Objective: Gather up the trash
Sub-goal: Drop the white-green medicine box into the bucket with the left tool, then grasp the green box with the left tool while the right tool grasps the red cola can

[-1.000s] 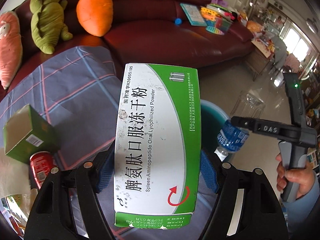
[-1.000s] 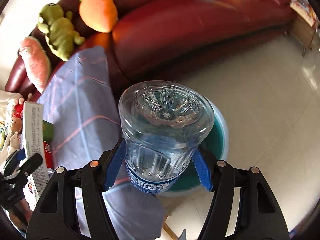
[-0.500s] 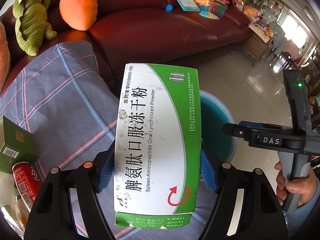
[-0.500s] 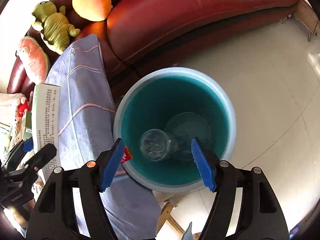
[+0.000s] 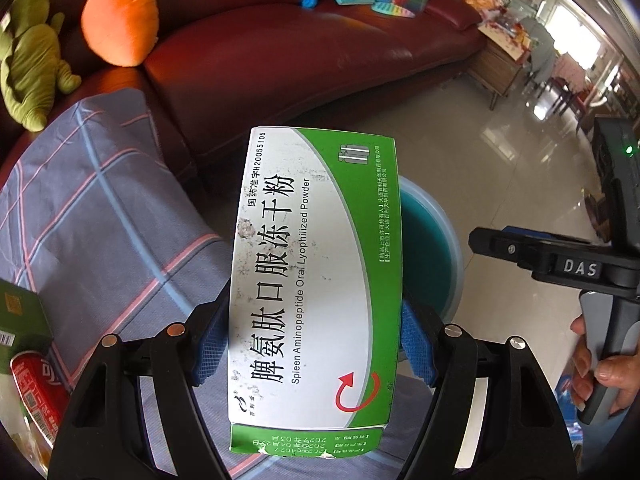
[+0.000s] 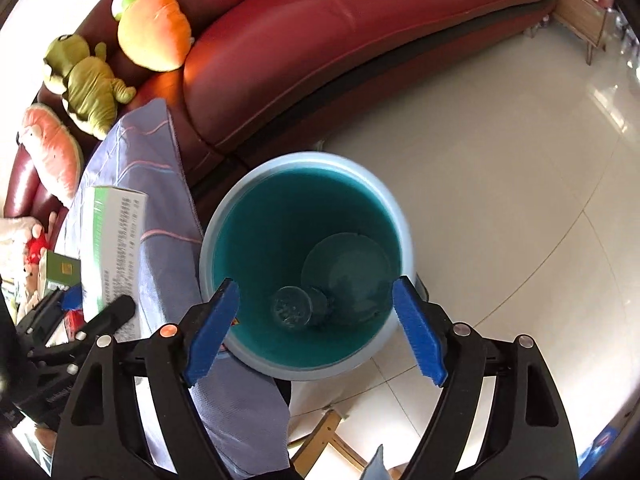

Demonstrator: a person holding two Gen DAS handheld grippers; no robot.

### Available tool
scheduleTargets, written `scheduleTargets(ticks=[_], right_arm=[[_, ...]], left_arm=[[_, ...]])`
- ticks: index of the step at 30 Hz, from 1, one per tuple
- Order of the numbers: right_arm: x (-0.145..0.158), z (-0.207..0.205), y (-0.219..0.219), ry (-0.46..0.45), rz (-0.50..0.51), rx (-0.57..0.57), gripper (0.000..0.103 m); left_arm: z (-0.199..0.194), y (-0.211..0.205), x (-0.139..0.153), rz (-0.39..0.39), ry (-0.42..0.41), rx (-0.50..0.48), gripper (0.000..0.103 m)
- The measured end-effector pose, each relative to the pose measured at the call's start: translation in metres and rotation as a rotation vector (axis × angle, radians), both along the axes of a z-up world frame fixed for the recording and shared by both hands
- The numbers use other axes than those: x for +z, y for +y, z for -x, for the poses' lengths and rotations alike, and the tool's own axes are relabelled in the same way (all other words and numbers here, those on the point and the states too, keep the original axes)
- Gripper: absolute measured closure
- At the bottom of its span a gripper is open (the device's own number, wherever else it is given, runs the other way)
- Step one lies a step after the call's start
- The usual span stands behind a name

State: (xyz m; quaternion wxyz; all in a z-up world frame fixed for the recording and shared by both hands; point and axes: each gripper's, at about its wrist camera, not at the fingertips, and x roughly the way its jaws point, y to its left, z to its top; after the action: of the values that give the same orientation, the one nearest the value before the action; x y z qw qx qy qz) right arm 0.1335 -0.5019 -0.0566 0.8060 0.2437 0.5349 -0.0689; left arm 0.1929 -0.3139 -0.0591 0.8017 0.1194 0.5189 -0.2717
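My left gripper [image 5: 316, 340] is shut on a white and green medicine box [image 5: 316, 280], held flat above the edge of the checked cloth; the box also shows in the right wrist view [image 6: 114, 248]. My right gripper [image 6: 316, 332] is open and empty, right above the blue bin [image 6: 256, 184]. A clear plastic bottle [image 6: 292, 306] lies at the bottom of the bin. The bin's rim [image 5: 444, 248] shows behind the box in the left wrist view, with the right gripper's side [image 5: 560, 264] to its right.
A table with a blue checked cloth [image 5: 100, 208] stands left of the bin, bearing a green box [image 5: 20, 316] and a red can [image 5: 36, 392]. A dark red sofa [image 6: 340, 28] with plush toys [image 6: 156, 36] lies behind. Tiled floor [image 6: 500, 200] is to the right.
My right gripper opened and let go of the bottle, which fell into the bin. My left gripper carried the box to the right, nearer the bin.
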Motion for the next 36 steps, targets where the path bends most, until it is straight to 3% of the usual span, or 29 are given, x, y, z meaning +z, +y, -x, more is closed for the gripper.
scheduleTargets(ticks=[3, 7, 11, 26, 36], right_arm=[[0.004, 0.003, -0.005, -0.01, 0.002, -0.02, 0.025], [0.005, 0.007, -0.009, -0.004, 0.011, -0.033, 0.025], [0.003, 0.009, -0.007, 0.008, 0.012, -0.032, 0.025], [0.019, 0.01, 0.037, 0.007, 0.044, 0.044, 0.021], [0.031, 0.007, 0.099, 0.007, 0.067, 0.145, 0.02]], left_arm=[[0.001, -0.014, -0.004, -0.018, -0.001, -0.032, 0.025], [0.005, -0.021, -0.004, -0.033, -0.025, -0.031, 0.012], [0.004, -0.011, -0.005, -0.017, -0.009, -0.006, 0.012], [0.02, 0.063, 0.018, 0.026, -0.024, 0.14, 0.006], [0.033, 0.134, 0.04, 0.029, -0.057, 0.227, 0.006]])
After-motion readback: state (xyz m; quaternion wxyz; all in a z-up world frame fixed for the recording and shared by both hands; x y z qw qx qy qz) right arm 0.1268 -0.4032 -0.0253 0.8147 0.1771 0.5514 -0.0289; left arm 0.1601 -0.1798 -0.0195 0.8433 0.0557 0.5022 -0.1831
